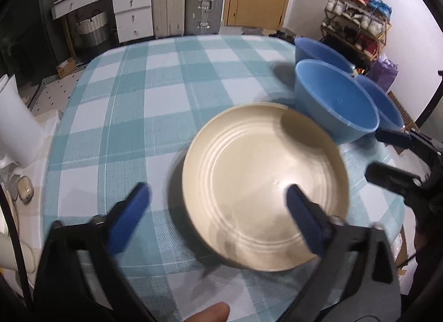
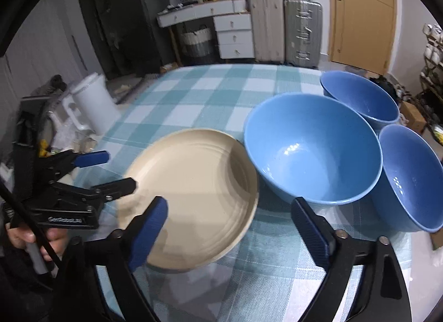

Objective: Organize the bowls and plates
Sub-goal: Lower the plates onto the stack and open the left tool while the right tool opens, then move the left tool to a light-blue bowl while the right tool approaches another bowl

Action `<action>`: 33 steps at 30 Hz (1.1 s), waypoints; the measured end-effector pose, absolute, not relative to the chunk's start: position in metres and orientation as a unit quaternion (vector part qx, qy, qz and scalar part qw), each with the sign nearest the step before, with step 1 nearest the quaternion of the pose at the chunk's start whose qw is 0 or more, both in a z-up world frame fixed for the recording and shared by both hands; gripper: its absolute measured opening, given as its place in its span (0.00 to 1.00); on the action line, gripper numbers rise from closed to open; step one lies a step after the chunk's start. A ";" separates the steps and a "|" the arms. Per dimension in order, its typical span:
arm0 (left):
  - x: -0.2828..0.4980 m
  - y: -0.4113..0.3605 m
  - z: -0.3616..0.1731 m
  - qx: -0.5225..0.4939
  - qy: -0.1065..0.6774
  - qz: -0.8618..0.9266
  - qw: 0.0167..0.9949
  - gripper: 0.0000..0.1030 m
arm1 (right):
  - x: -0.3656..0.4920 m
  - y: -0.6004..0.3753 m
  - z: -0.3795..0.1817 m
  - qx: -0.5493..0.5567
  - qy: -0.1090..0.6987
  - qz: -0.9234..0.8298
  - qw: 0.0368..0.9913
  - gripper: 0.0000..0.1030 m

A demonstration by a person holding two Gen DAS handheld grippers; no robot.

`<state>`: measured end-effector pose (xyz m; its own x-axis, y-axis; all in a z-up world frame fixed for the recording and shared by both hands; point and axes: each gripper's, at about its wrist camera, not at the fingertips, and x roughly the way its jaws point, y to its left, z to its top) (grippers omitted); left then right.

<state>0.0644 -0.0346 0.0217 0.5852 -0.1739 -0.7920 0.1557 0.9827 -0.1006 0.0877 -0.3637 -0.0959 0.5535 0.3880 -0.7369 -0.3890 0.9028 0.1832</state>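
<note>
The tabletop (image 2: 210, 92), under a teal and white checked cloth, is carrying all the task's dishes toward its right edge. Largest is the big blue bowl (image 2: 313, 153), sitting just beside the cream plate (image 2: 191, 197), with two smaller blue bowls (image 2: 360, 97) (image 2: 409, 175) crowding behind and to its right along that edge. The plate is lying flat near the front edge, and it looks just set down, so the placing step seems to be finishing.

The left claw (image 1: 218, 211) is gaping wide above the plate, gripping nothing; the right claw (image 2: 229, 228) is likewise spread and empty, hanging over the plate's right rim.

Next, I judge, the bowls are waiting to be nested, which calls for pinching one rim and lifting it clear.

The only lettering is on the left claw's body, too blurred to read with certainty.
</note>
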 end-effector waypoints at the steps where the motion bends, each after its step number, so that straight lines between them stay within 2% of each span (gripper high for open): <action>1: 0.064 -0.036 0.027 -0.014 0.440 -0.098 0.892 0.99 | 0.086 -0.367 -0.091 0.002 0.411 0.219 0.885 0.97; 17: 0.073 -0.075 0.110 -0.026 0.374 -0.140 0.916 0.99 | 0.058 -0.457 0.003 0.072 0.323 0.210 0.920 0.99; 33: 0.115 -0.109 0.155 -0.036 0.363 -0.167 0.916 0.99 | 0.074 -0.516 0.067 0.106 0.286 0.167 0.938 0.99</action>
